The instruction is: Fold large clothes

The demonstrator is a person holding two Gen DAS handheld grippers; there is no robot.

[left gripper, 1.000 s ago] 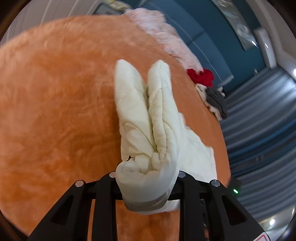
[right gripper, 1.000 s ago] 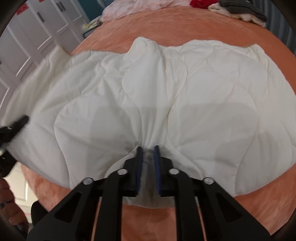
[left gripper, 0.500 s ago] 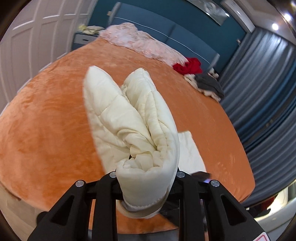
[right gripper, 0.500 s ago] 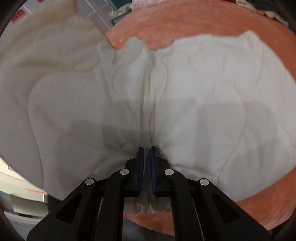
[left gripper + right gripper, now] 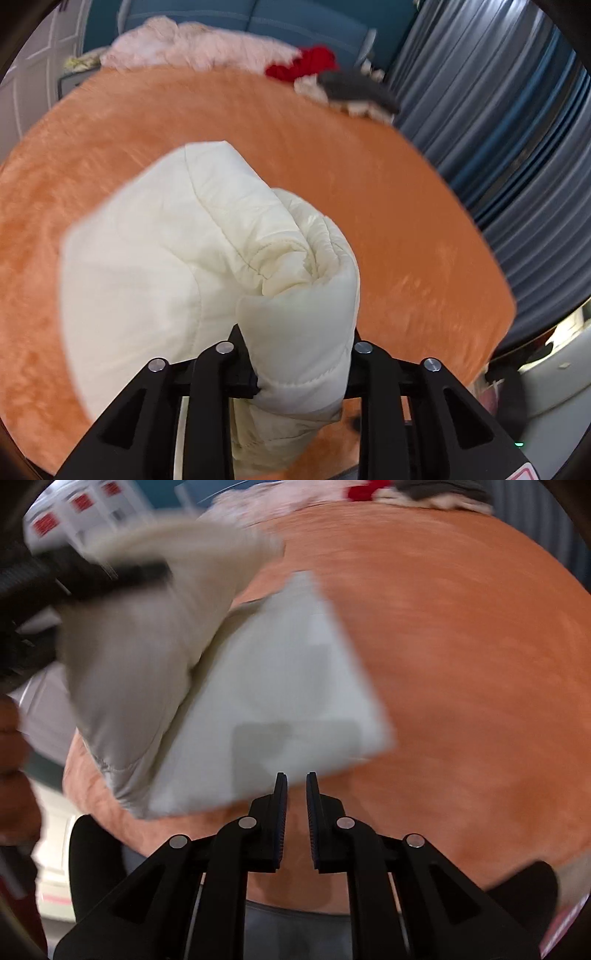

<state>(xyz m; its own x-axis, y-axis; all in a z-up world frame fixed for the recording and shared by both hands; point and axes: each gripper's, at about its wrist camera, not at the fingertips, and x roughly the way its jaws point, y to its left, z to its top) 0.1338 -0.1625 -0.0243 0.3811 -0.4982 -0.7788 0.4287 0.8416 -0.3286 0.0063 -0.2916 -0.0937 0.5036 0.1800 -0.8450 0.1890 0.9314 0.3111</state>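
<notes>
A cream quilted garment [image 5: 207, 266] is bunched in my left gripper [image 5: 299, 343], which is shut on a thick roll of it and holds it above the orange bed [image 5: 399, 206]. In the right wrist view the same garment [image 5: 266, 701] hangs blurred at left and centre, with the left gripper [image 5: 92, 576] at its upper left. My right gripper [image 5: 296, 786] sits just below the garment's lower edge with its jaws slightly apart and nothing between them.
Pink fabric [image 5: 192, 44], a red garment [image 5: 306, 66] and a grey and beige pile [image 5: 354, 92] lie at the bed's far edge. Blue curtains [image 5: 517, 129] hang on the right. White cabinets [image 5: 85, 506] stand beyond the bed at the left.
My right gripper has let go of the garment and opened slightly. My left gripper has lifted and swung the bunched garment, which now hangs folded instead of spread out.
</notes>
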